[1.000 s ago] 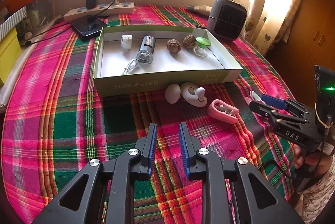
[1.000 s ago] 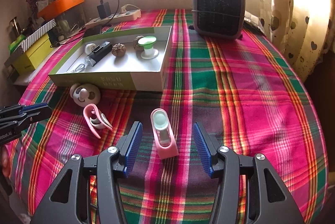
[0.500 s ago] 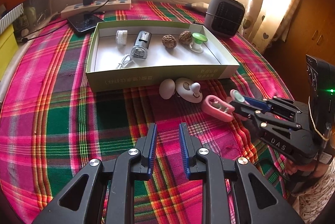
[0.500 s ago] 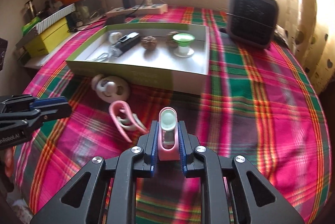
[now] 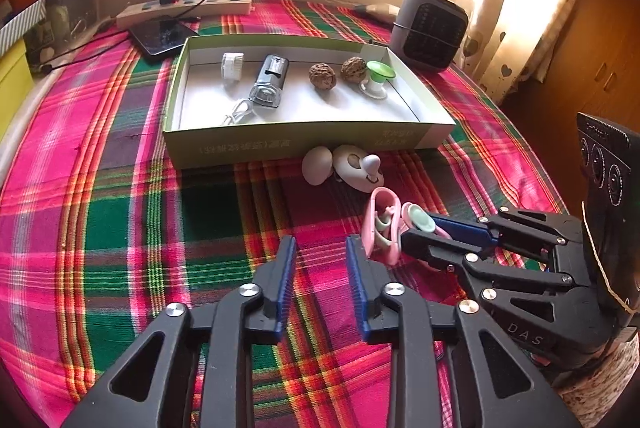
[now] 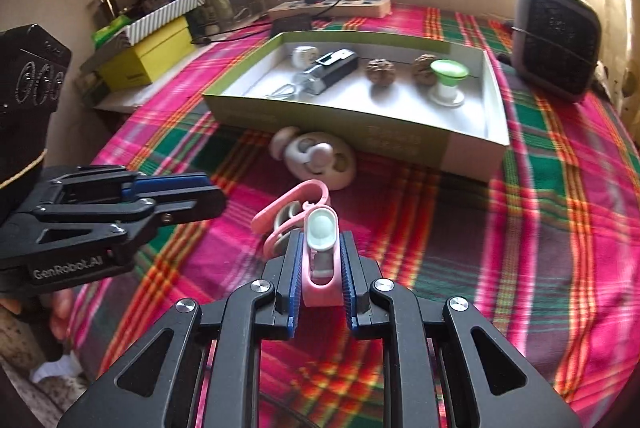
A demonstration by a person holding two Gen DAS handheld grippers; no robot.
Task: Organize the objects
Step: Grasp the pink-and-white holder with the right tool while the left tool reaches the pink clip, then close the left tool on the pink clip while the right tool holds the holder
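Observation:
My right gripper (image 6: pixel 320 260) is shut on a pink clip-shaped holder with a pale green cap (image 6: pixel 321 234) and holds it above the plaid cloth; it also shows in the left wrist view (image 5: pixel 418 220). A second pink holder (image 6: pixel 290 211) lies just ahead of it, seen too in the left wrist view (image 5: pixel 384 224). A white round gadget (image 6: pixel 320 159) and a white egg-shaped piece (image 5: pixel 317 165) lie against the green-and-white box (image 5: pixel 304 145). My left gripper (image 5: pixel 320 268) is a little open and empty, over the cloth.
The box holds a white cap (image 5: pixel 232 64), a silver-black device with a cable (image 5: pixel 270 81), two walnuts (image 5: pixel 322 76), and a green-topped stand (image 5: pixel 378 75). A grey heater (image 5: pixel 428 27), power strip (image 5: pixel 188 9) and phone (image 5: pixel 162 35) stand behind. A yellow box (image 6: pixel 148 57) sits at left.
My right gripper closed on the pink holder with the green cap, lifted it, and carried it left toward the other pink holder. My left gripper stayed slightly open.

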